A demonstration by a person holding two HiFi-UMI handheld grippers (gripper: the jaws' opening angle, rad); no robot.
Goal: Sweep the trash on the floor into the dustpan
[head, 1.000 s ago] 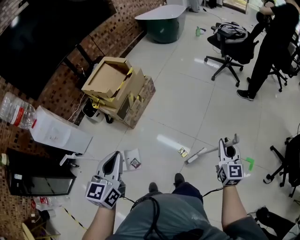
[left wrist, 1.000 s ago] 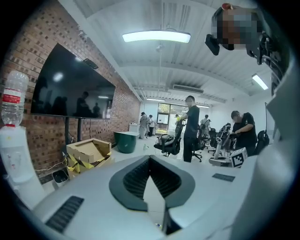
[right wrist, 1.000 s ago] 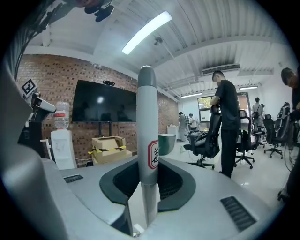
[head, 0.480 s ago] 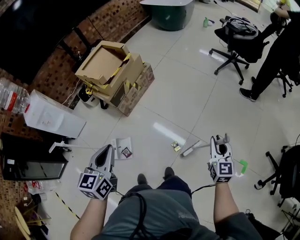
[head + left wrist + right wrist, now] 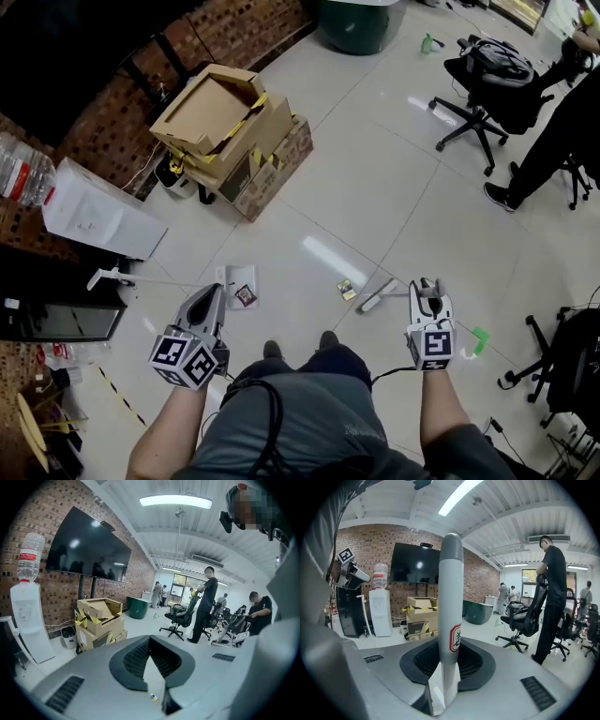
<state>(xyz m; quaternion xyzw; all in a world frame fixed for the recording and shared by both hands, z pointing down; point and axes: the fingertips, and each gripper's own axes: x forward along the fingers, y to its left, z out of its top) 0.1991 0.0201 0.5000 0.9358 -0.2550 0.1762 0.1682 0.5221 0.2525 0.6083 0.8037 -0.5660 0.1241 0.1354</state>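
Note:
My right gripper is shut on the broom's grey handle, which stands upright between its jaws and bears a red label. In the head view the pale broom slants down-left to the floor. A small yellowish wrapper lies just left of its lower end. A white dustpan with a dark scrap on it sits farther left, its thin handle running off to the left. My left gripper hovers just left of the pan, shut, with nothing seen between its fingers.
Stacked cardboard boxes and a water dispenser stand along the brick wall on the left. An office chair and a standing person are at the far right. A green scrap lies right of my right gripper.
Both grippers have slid left and lower in the head view as the camera shifted. The right gripper still holds the broom. The wrapper and dustpan have not moved on the floor.

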